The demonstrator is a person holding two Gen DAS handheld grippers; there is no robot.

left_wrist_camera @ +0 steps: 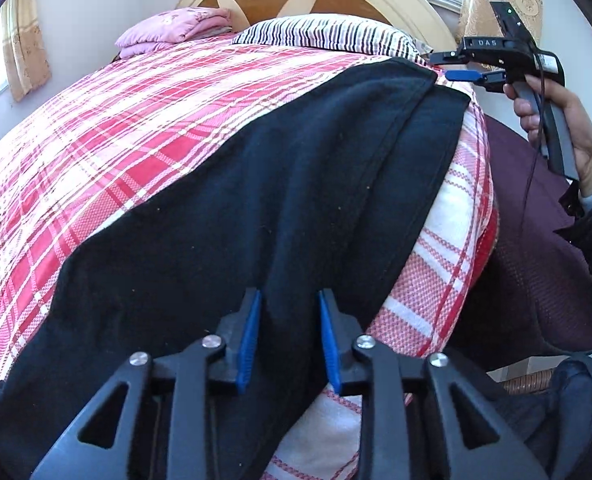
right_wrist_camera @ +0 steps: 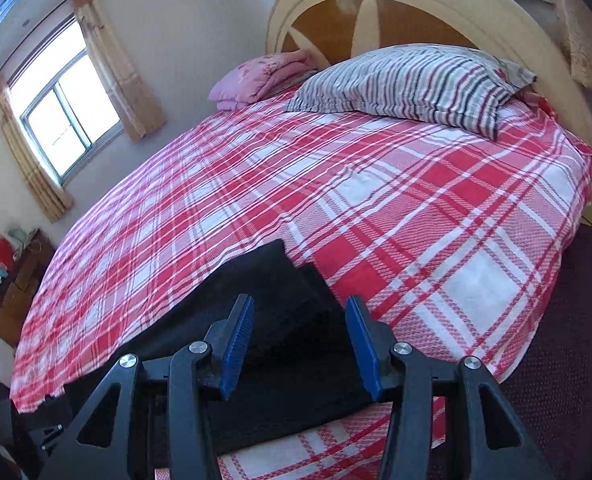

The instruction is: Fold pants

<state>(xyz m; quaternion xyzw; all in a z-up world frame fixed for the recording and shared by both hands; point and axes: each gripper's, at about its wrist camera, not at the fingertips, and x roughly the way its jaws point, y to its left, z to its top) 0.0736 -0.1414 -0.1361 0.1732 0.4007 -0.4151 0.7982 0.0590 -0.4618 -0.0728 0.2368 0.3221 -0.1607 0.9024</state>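
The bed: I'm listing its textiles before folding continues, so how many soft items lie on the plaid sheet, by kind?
Dark pants: 1
Striped pillow: 1
Folded pink blanket: 1
Total: 3, all on the red plaid sheet.

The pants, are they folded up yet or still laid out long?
Laid out long: the pants stretch lengthwise along the bed edge, one leg lapped over the other, with no crosswise fold visible.
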